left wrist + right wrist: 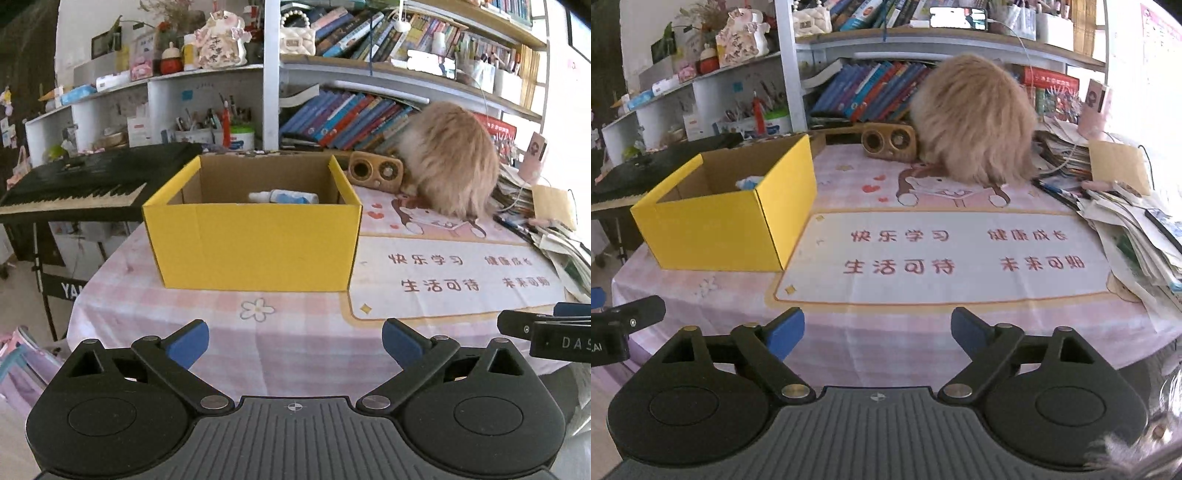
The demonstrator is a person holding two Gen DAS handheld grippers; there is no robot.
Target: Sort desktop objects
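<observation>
- The table (303,343) fills the middle of both views. A pink checked cloth with a cartoon girl and red writing covers it.
- The shelves (388,74) run across the top of both views, full of books, a white bag and small toys.
- A black keyboard (74,184) stands at the left of the left view, behind and beside the table.
- A fluffy tan cat (975,118) sits at the back of the table, upper middle of the right view, with its head down on the cloth.
- The yellow box (255,247) stands open on the table, in the middle of the left view and at the left of the right view.
- A messy pile of papers (1137,229) lies on the right edge of the table.
- The left gripper (295,343) is at the bottom of the left view. Its blue fingers (188,343) are spread wide, with nothing between them. It is near the front edge of the table, well back from the box.
- The right gripper (878,334) is at the bottom of the right view. It is spread apart too and holds nothing.
- A small wooden speaker (376,171) sits between the box and the cat, touching the cat's fur.
- A little white and blue bottle (284,196) lies on its side inside the box, near the back wall.
</observation>
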